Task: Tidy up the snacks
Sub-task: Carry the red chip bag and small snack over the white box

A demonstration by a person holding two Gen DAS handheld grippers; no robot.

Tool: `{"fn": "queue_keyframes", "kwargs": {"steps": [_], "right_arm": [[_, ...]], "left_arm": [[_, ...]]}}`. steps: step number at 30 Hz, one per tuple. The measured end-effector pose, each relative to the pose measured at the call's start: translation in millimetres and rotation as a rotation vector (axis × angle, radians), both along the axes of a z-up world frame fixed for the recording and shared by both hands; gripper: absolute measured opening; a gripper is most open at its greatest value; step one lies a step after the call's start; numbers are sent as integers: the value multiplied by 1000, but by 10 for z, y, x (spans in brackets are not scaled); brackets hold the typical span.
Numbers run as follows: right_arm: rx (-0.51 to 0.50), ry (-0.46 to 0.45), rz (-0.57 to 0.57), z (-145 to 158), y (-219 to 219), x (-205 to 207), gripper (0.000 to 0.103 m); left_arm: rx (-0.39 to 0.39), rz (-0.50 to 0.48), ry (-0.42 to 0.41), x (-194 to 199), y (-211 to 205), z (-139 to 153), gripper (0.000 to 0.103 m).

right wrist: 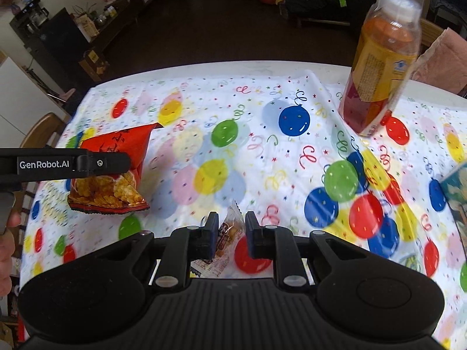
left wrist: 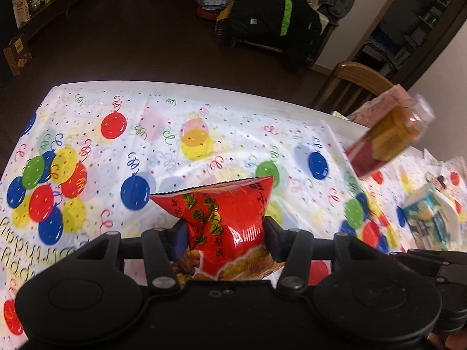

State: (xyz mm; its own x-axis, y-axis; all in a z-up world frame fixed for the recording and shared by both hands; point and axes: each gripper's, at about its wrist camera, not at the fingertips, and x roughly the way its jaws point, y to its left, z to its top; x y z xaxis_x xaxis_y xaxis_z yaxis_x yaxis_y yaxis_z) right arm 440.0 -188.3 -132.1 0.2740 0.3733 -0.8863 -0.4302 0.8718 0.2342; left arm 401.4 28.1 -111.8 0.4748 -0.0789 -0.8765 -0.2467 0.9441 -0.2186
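black housing fills the bottom of both wrist views. between the left gripper (left wrist: 226,234) pads sits a red snack bag (left wrist: 230,227), pinched around its middle, puffed above the pads and printed with chips near its lower end. in the right wrist view the same bag hangs above the balloon tablecloth (right wrist: 262,151), clear of it, held by the left gripper's fingers coming in from the left edge; a bit of the person's hand (right wrist: 5,242) shows below that arm, mostly cut off.

right gripper (right wrist: 232,234) has its jaws a little apart, and a small clear-wrapped snack packet (right wrist: 229,232) stands between them, leaning against the left pad; whether the right pad touches it cannot be told, and its lower part is hidden behind the housing.

a plastic bottle (right wrist: 379,67) of orange drink with a yellow and red label stands far right on the table, blurred and bent by the lens. a blue patterned box (left wrist: 429,224) lies at the right edge, cut off in the right view, its contents not visible.
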Motion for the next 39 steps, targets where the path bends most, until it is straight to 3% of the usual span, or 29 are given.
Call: {"fn": "queue_keyframes", "kwargs": {"steps": [18, 29, 39], "right_arm": [[48, -47, 42, 781, -203, -1246, 19], [60, -44, 51, 900, -279, -2014, 19], [43, -27, 49, 792, -311, -2528, 19]], "left_arm": [[-40, -114, -52, -1158, -123, 603, 50], [-50, -188, -53, -1855, -229, 712, 50], [-50, -254, -30, -2366, -342, 612, 50]]}}
